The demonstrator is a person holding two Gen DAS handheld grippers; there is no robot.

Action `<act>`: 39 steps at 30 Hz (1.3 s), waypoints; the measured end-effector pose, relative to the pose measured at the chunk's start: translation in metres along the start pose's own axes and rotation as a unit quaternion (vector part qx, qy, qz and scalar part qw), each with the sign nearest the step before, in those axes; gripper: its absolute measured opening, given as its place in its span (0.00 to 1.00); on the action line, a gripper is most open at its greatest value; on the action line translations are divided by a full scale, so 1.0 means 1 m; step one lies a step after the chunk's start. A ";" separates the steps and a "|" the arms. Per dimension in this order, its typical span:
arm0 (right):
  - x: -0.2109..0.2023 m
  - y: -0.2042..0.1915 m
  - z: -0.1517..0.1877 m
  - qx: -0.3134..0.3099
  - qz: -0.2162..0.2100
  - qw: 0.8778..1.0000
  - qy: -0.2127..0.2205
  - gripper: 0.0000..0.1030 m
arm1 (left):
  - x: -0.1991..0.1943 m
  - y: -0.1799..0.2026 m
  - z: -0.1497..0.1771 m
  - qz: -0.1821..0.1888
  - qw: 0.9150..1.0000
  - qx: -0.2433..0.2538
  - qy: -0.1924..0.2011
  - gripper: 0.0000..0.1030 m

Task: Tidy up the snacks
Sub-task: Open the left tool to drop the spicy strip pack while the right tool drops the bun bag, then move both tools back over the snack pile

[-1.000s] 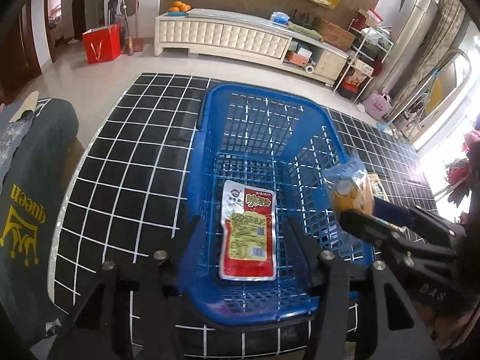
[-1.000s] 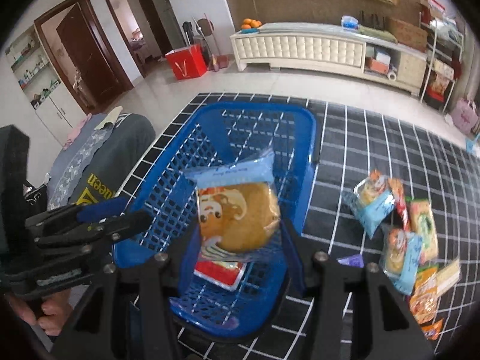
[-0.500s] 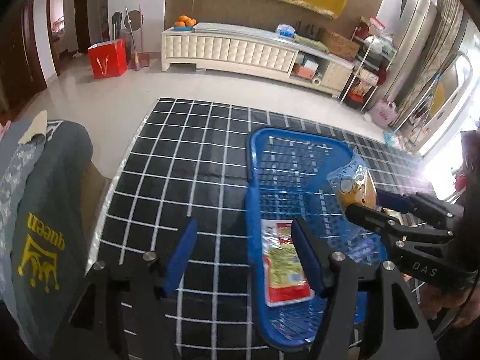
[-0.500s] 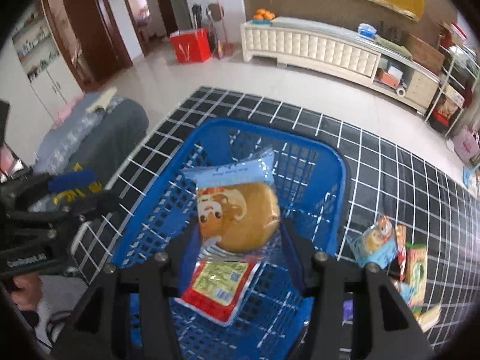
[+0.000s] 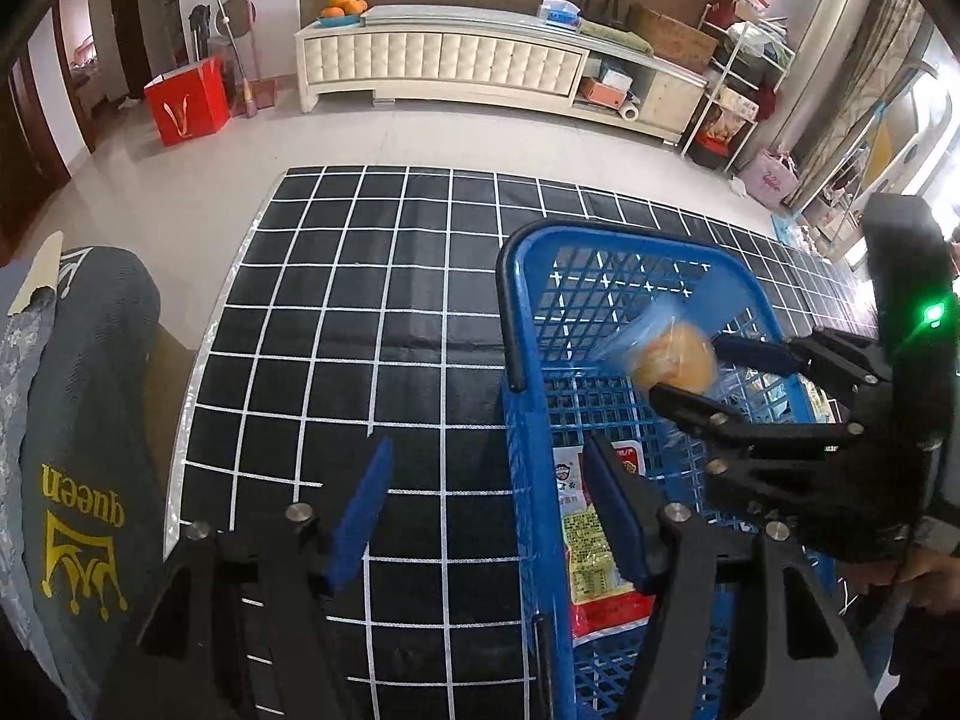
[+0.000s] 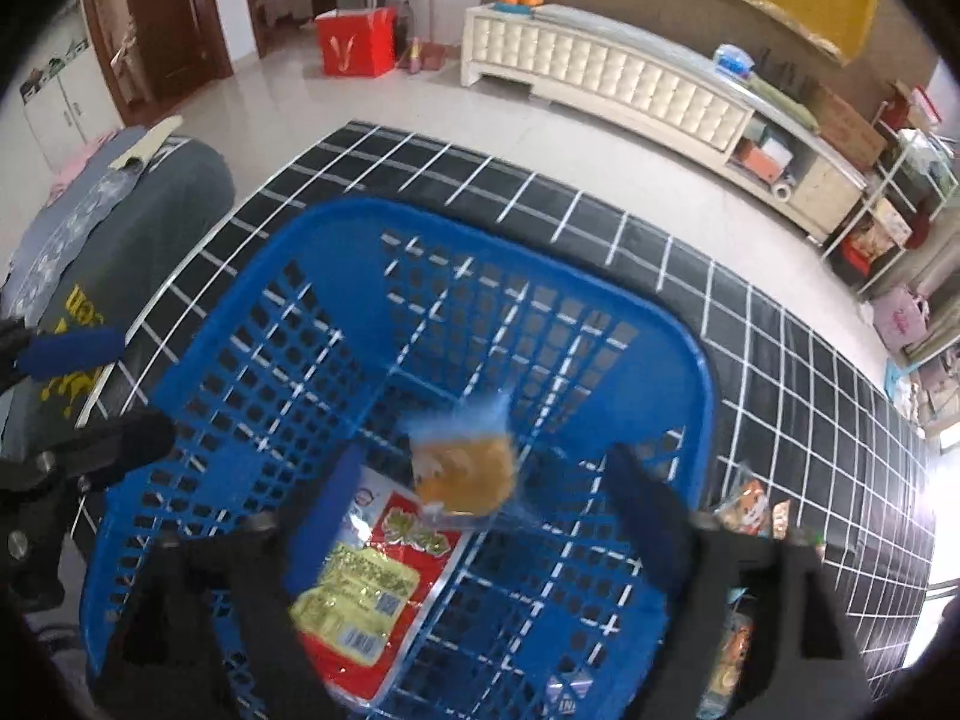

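The right gripper (image 6: 480, 510), jaws just spread, released the blurred bun packet (image 6: 465, 468) at centre frame over the blue basket (image 6: 690, 360). Left gripper (image 5: 486, 510) stood open, empty. The packet looked light, soft and crinkly, best pinched by its sealed edge.

Blue lattice basket (image 6: 252, 360), black white-gridded mat (image 5: 360, 300), red-yellow packet (image 6: 372, 576)
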State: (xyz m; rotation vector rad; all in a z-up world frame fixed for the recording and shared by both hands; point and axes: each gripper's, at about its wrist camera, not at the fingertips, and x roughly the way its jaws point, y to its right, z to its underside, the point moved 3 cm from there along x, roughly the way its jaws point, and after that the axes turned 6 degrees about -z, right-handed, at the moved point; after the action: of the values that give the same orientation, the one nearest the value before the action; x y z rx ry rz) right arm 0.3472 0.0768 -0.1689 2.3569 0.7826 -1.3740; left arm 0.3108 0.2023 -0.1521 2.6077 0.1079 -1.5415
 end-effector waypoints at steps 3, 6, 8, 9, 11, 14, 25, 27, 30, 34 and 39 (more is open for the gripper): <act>-0.015 -0.002 0.001 0.001 0.008 1.000 0.017 0.88 | -0.002 0.002 0.002 0.000 1.000 -0.002 -0.002 0.61; -0.037 -0.003 0.006 0.008 -0.003 1.000 0.028 0.89 | -0.008 0.004 0.006 -0.005 1.000 -0.002 -0.001 0.61; -0.053 -0.003 0.010 0.014 -0.006 0.999 0.035 0.89 | -0.015 0.005 0.008 -0.007 1.000 -0.004 0.002 0.61; -0.065 -0.001 0.014 0.017 -0.007 0.999 0.041 0.89 | -0.022 0.008 0.010 -0.006 1.000 -0.004 0.006 0.61; -0.081 0.002 0.019 0.023 -0.003 0.999 0.048 0.90 | -0.034 0.014 0.014 -0.005 1.000 -0.002 0.014 0.61; -0.110 0.009 0.031 0.035 -0.002 0.997 0.063 0.90 | -0.055 0.026 0.021 -0.003 1.000 0.005 0.027 0.61; -0.195 0.049 0.090 0.084 0.011 0.991 0.103 0.91 | -0.115 0.087 0.048 0.014 0.998 0.025 0.064 0.61; -0.204 0.057 0.101 0.094 0.015 0.990 0.109 0.91 | -0.122 0.100 0.051 0.022 0.997 0.032 0.070 0.68; -0.217 0.069 0.118 0.108 0.021 0.987 0.114 0.91 | -0.134 0.120 0.054 0.030 0.995 0.042 0.088 0.73; -0.230 0.086 0.138 0.125 0.028 0.985 0.119 0.91 | -0.140 0.149 0.059 0.040 0.993 0.062 0.089 0.75; -0.239 0.108 0.163 0.144 0.033 0.982 0.121 0.91 | -0.140 0.188 0.069 0.047 0.991 0.091 0.084 0.76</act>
State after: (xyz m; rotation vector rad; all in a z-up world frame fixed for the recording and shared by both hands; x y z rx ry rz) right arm 0.2025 -0.1656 -0.0436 2.7861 0.5912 -1.2613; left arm 0.2053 0.0065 -0.0518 2.8351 -0.1485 -1.3583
